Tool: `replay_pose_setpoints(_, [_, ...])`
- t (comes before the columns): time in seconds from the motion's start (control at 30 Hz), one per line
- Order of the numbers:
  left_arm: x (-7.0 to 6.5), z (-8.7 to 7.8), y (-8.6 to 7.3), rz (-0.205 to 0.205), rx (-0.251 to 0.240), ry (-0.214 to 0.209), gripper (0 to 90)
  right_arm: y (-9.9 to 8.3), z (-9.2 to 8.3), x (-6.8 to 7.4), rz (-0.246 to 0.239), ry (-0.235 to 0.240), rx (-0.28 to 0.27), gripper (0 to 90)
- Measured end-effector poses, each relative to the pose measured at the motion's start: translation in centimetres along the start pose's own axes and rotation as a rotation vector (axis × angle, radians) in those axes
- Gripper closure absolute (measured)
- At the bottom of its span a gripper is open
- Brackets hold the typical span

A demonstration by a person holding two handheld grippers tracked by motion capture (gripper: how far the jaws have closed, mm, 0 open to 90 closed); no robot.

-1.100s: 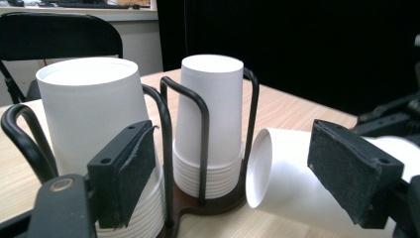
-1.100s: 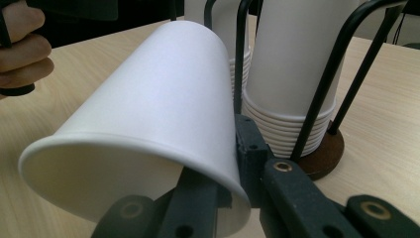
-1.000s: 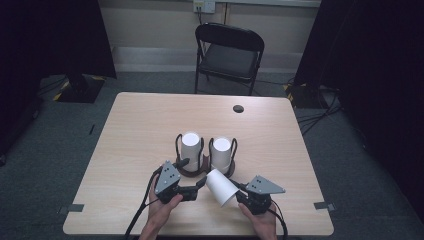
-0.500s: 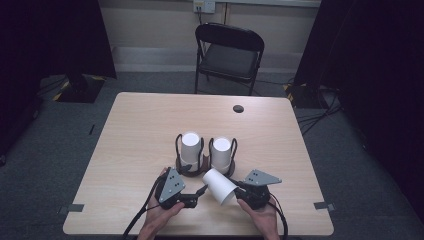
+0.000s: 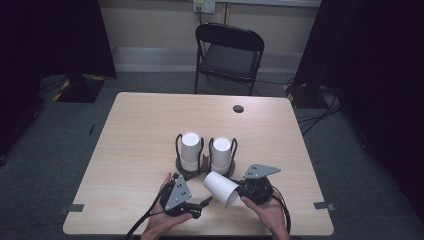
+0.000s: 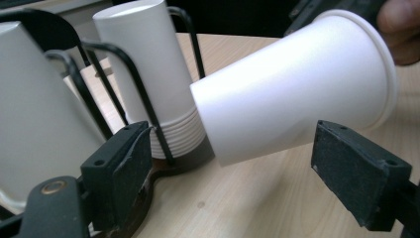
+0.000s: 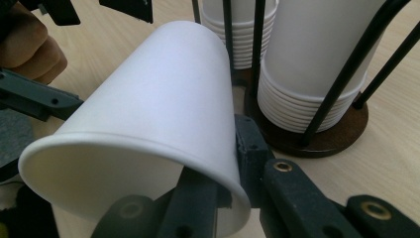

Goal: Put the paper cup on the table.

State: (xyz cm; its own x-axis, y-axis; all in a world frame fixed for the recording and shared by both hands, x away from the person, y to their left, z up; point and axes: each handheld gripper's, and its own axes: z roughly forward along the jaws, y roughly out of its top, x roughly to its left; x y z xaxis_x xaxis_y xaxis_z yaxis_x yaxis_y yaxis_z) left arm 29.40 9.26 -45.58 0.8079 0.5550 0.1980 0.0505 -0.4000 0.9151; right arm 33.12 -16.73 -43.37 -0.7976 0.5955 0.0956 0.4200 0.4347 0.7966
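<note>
A single white paper cup [image 5: 221, 187] lies tilted on its side above the table's front edge, its rim pinched by my right gripper [image 5: 238, 194]. In the right gripper view one jaw sits inside the cup [image 7: 158, 114] and one outside, so this gripper [image 7: 232, 148] is shut on the rim. My left gripper [image 5: 200, 207] stands open just left of the cup's closed end. Seen from the left gripper view, the cup [image 6: 292, 94] hangs beyond the spread jaws of that gripper [image 6: 237, 173], untouched by them.
Two stacks of white cups [image 5: 190, 149] [image 5: 221, 152] stand upside down in black wire holders on a dark base [image 7: 327, 139], just behind both grippers. The wooden table [image 5: 145, 130] has a cable hole [image 5: 238, 108] at the back. A black folding chair [image 5: 230, 50] stands beyond it.
My left gripper has drifted a little toward the table's front edge and to the right, nearer the cup. The right gripper and its cup have barely moved.
</note>
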Motion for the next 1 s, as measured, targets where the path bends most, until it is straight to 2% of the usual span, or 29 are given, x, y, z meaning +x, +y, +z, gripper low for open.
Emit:
replay_pose_setpoints(0.03, [-0.2,0.2,0.0,0.026,0.012,-0.007,16.1,0.2,0.0,-0.2,0.004,0.019,0.038,87.1])
replay_pose_setpoints(0.07, [-0.4,0.4,0.0,0.043,0.019,-0.012,16.1,0.2,0.0,-0.2,0.004,0.019,0.038,87.1])
replay_pose_setpoints(0.1, [-0.7,0.7,0.0,0.082,0.028,-0.003,16.1,0.4,0.0,-0.3,0.004,0.032,0.062,87.2])
replay_pose_setpoints(0.2, [-0.9,1.0,-0.2,0.110,0.021,0.006,16.0,0.6,0.3,-0.5,0.013,0.045,0.101,87.4])
replay_pose_setpoints(0.33, [-1.0,1.1,-0.3,0.135,0.036,-0.034,16.1,0.7,0.6,-0.8,0.029,0.063,0.129,87.5])
replay_pose_setpoints(0.4, [-1.3,1.2,-0.1,0.177,0.055,-0.034,16.3,1.1,0.8,-0.9,0.031,0.076,0.157,87.5])
replay_pose_setpoints(0.47, [-1.4,1.2,0.0,0.179,0.051,-0.041,15.9,1.3,0.9,-1.0,0.036,0.089,0.185,87.5])
replay_pose_setpoints(0.5, [-1.4,1.3,0.1,0.197,0.053,-0.044,15.9,1.3,0.9,-1.0,0.036,0.089,0.185,87.5])
replay_pose_setpoints(0.57, [-1.4,1.2,0.2,0.198,0.046,-0.073,15.7,1.6,1.0,-0.9,0.032,0.091,0.198,87.5])
replay_pose_setpoints(0.7, [-1.5,1.3,0.4,0.227,0.057,-0.048,15.5,2.0,0.8,-1.0,0.038,0.090,0.216,87.7])
replay_pose_setpoints(0.83, [-1.7,1.7,0.4,0.245,0.068,-0.062,15.4,2.2,1.1,-1.0,0.042,0.112,0.250,87.6])
replay_pose_setpoints(0.87, [-2.0,1.9,0.5,0.266,0.077,-0.064,14.4,2.4,1.4,-0.9,0.042,0.116,0.271,87.6])
replay_pose_setpoints(1.0, [-2.3,2.1,0.7,0.293,0.085,-0.053,14.2,2.5,1.6,-0.9,0.043,0.116,0.281,87.6])
